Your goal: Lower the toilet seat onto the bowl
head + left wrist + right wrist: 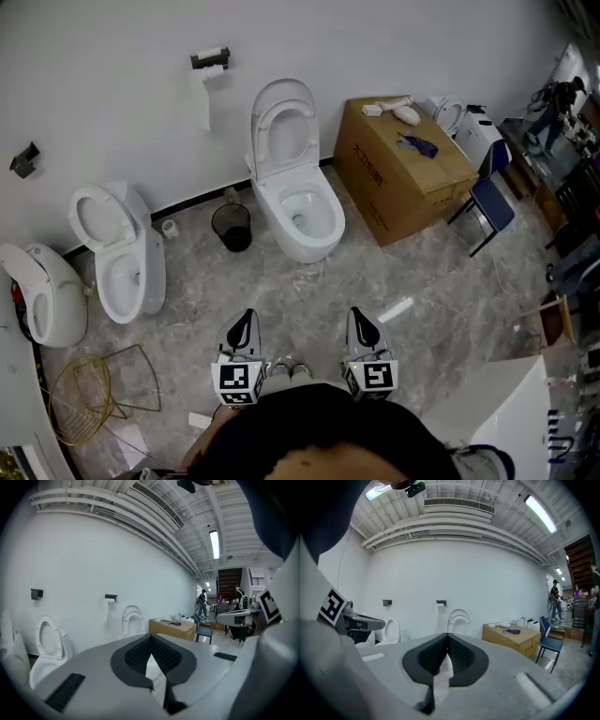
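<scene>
- The toilet seat (264, 141) is standing upright, leaning back on the raised lid (284, 86) just above the rear of the bowl (309, 246).
- The bowl is sitting uncovered on the grey floor (309, 300), backing onto the white wall (112, 94).
- You are holding the left gripper (245, 319) well apart from the bowl, on your side of it and a little to its left. Its fingers (136, 656) are pressing flat together, gripping nothing.
- You are holding the right gripper (360, 319) just as far short of the bowl, a little to its right. Its fingers (461, 656) are also meeting with nothing between them.
- Both grippers are pointing toward the bowl.
- A black waste bin (232, 226) is standing just beside the bowl, on its left.
- A toilet paper holder (210, 58) is hanging on the wall above and left of the bowl.
- A cardboard box (403, 178) is resting near the bowl's right side, carrying a few small items.
- A blue chair (489, 202) is standing further right of the bowl, beyond the box.
- Another toilet (122, 253) is standing well to the bowl's left, its seat also raised.
</scene>
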A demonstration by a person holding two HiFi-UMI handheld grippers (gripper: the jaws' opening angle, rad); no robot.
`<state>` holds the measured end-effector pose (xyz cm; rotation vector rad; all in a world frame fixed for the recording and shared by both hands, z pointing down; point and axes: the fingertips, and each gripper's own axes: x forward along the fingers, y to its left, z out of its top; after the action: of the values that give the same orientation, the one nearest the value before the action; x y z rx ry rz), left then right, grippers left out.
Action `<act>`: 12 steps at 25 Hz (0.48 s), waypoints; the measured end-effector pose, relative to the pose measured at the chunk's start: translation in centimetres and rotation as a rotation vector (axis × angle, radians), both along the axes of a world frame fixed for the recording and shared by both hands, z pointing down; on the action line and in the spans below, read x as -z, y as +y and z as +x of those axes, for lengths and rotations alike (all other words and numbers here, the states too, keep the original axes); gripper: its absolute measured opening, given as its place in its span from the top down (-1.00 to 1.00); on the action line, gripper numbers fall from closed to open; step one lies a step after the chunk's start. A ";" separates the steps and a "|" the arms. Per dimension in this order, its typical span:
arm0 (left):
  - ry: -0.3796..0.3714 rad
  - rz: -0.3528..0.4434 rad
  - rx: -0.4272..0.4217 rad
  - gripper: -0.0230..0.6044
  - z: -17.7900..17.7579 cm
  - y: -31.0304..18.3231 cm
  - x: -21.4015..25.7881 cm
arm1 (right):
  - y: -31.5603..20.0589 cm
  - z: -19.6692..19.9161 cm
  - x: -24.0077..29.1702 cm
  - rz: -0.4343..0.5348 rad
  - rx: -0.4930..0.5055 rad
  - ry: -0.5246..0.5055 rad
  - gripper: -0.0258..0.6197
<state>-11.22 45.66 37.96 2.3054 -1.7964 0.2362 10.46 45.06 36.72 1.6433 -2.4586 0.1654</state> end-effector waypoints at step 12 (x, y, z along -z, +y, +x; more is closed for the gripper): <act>-0.043 0.019 0.042 0.62 -1.0 -1.1 0.3 | -1.4 0.4 0.2 0.025 -0.044 -0.025 0.90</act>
<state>-12.18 44.60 37.64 2.2893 -1.8739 0.2645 10.81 43.71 36.49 1.7161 -2.4539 0.1626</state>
